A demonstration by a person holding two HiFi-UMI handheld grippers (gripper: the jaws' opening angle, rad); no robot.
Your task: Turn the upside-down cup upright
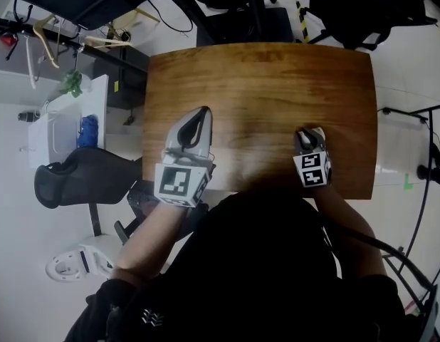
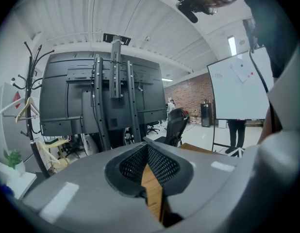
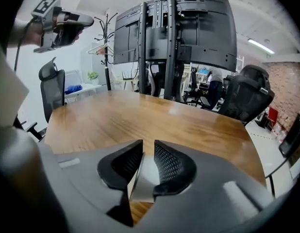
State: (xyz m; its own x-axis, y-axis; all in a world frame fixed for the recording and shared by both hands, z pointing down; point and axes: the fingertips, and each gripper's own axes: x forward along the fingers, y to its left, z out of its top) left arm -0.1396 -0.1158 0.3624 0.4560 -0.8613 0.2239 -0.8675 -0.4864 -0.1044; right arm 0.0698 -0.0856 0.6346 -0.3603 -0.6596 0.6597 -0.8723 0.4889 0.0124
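The jaws of the left gripper (image 2: 147, 145) are seen pressed together at their tips. Nothing is caught between them, and only a sliver of the wooden table (image 2: 153, 194) shows through the slot below. The jaws of the right gripper (image 3: 148, 143) are drawn close but not quite met, and a pale patch is seen in the slit between them (whether it is something gripped or the jaw's own inner face cannot be told). In the head view the left gripper is placed left of centre and the right gripper at lower right, both over the near part of the table. The upside-down cup cannot be found in any view. The main risk from here is judged to be a blind reach. If the cup is hidden at the table's bottom edge beneath the person's dark clothing (image 1: 263, 262), it could be knocked off by a gripper swung toward it. With jaws this narrow it could only be pushed, not grasped.
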